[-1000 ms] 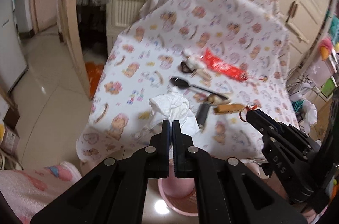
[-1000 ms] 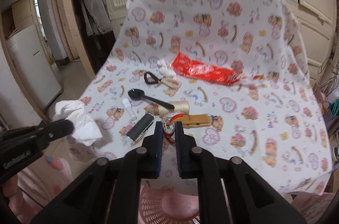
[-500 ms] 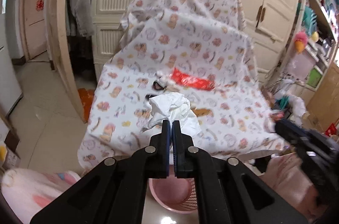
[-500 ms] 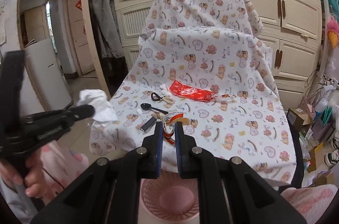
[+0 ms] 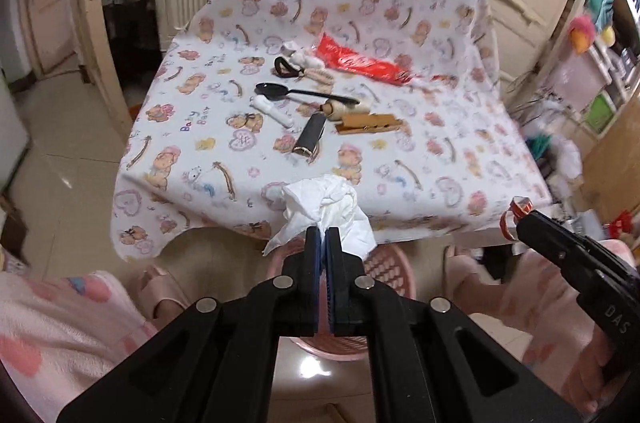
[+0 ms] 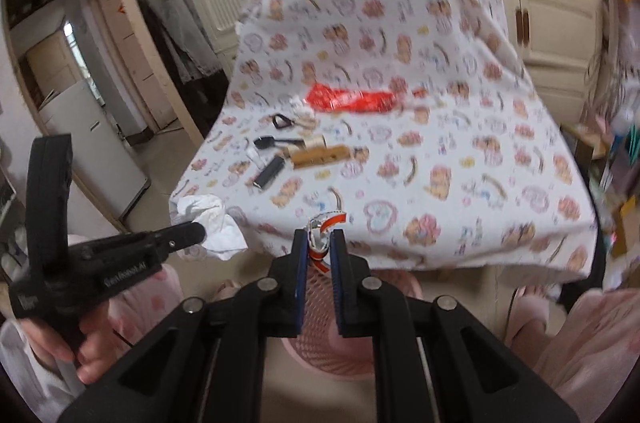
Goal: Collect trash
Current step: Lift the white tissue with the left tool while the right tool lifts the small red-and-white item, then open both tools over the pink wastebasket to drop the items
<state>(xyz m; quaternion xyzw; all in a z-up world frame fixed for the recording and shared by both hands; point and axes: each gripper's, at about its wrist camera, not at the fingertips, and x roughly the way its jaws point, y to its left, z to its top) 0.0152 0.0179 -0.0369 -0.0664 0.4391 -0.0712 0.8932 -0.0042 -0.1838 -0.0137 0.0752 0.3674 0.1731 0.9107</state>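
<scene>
My left gripper is shut on a crumpled white tissue and holds it in front of the table edge, above a pink basket on the floor. My right gripper is shut on a curled red-and-white strip, also above the pink basket. The tissue also shows in the right wrist view, and the strip in the left wrist view. A red wrapper lies at the back of the table.
On the patterned tablecloth lie a black spoon, a black cylinder, a wooden clip, a white tube and a black ring. Cabinets stand behind. Pink-clad legs and slippers flank the basket.
Both grippers have dropped lower and tilted down toward the basket, each still holding its piece. The table now looks closer than half a second ago.
</scene>
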